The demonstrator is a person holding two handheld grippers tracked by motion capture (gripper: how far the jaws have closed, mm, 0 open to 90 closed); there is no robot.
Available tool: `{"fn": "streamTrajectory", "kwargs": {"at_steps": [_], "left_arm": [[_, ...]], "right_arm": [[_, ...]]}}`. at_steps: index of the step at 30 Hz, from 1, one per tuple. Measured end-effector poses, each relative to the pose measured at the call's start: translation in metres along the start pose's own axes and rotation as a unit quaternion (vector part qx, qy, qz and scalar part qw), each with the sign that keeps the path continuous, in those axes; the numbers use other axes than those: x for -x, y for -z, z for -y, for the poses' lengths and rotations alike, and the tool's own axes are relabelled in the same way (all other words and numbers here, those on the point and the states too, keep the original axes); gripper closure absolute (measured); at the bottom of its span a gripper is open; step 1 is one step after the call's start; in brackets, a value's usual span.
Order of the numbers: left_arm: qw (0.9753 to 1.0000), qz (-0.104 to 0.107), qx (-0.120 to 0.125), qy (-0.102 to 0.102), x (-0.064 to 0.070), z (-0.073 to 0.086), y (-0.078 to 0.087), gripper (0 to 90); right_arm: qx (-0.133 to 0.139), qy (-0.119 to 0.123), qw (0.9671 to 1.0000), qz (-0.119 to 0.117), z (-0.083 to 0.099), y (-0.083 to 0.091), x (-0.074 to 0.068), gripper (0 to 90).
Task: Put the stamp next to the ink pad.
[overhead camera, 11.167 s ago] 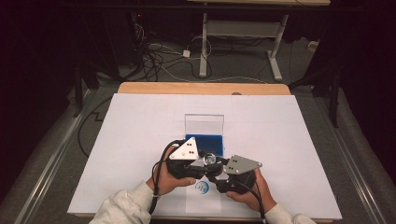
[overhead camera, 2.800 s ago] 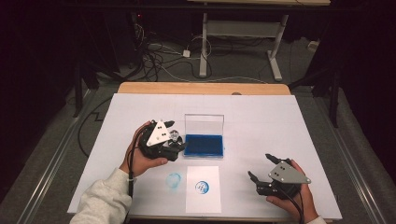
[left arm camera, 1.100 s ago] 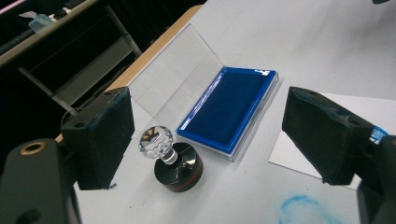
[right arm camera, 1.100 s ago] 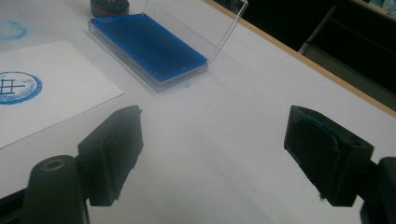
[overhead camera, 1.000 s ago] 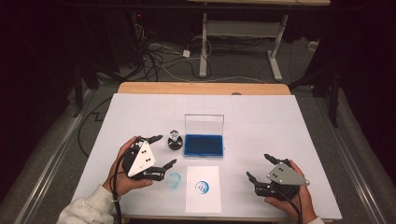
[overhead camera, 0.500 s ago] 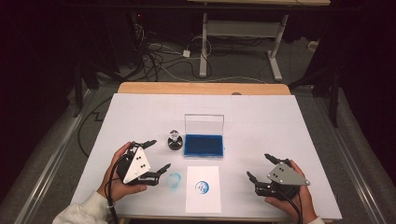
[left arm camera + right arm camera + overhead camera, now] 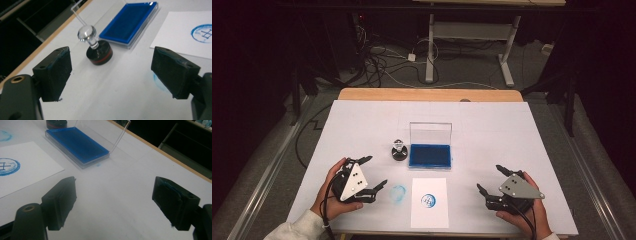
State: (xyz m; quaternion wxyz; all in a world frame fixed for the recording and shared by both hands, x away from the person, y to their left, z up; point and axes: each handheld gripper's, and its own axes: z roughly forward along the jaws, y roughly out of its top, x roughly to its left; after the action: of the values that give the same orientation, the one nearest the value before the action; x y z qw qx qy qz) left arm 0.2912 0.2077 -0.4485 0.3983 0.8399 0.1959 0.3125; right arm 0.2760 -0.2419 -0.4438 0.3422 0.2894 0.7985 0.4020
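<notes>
Blue ink fills the open ink pad [image 7: 430, 155], a shallow tray whose clear lid [image 7: 430, 133] stands up at its far edge, near the middle of the white table [image 7: 492, 120]. Just beside the pad's left end stands the stamp [image 7: 398, 150], a black round base with a red band and a clear knob on top; in the left gripper view it sits upright ahead of the jaws, touching neither. On the near side of the pad lies a sheet of paper [image 7: 429, 202] with a round blue stamped mark [image 7: 428, 201]; its inner lines are too small to read as any writing. Left of the paper, off the pad's near left corner, a fainter blue ring [image 7: 398, 192] marks the bare table. The left gripper [image 7: 373, 173] has drawn back toward the person since a moment ago and now hangs left of that ring, jaws wide apart and empty. The right gripper [image 7: 492, 180] has stayed right of the paper, well apart from the pad, jaws likewise spread on nothing.
</notes>
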Motion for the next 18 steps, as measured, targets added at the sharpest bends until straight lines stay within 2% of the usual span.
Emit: {"fn": "streamTrajectory", "kwargs": {"at_steps": [1,3,8,18], "left_arm": [[0.9999,0.004,-0.001,0.009,0.000,0.003,0.000,16.5],[0.9999,0.004,-0.011,0.007,0.000,0.008,-0.002,16.5],[0.9995,0.005,-0.025,0.017,0.002,0.019,-0.005,16.5],[0.9993,0.006,-0.020,0.030,0.006,0.023,-0.003,16.5]], "right_arm": [[-0.001,-0.001,1.0000,0.001,0.000,0.000,0.000,19.7],[-0.002,-0.003,1.0000,0.000,0.001,0.000,0.001,19.7],[-0.004,-0.004,1.0000,0.005,0.003,0.002,0.002,19.6],[0.002,-0.004,1.0000,0.006,0.003,0.005,0.001,19.4]]}}
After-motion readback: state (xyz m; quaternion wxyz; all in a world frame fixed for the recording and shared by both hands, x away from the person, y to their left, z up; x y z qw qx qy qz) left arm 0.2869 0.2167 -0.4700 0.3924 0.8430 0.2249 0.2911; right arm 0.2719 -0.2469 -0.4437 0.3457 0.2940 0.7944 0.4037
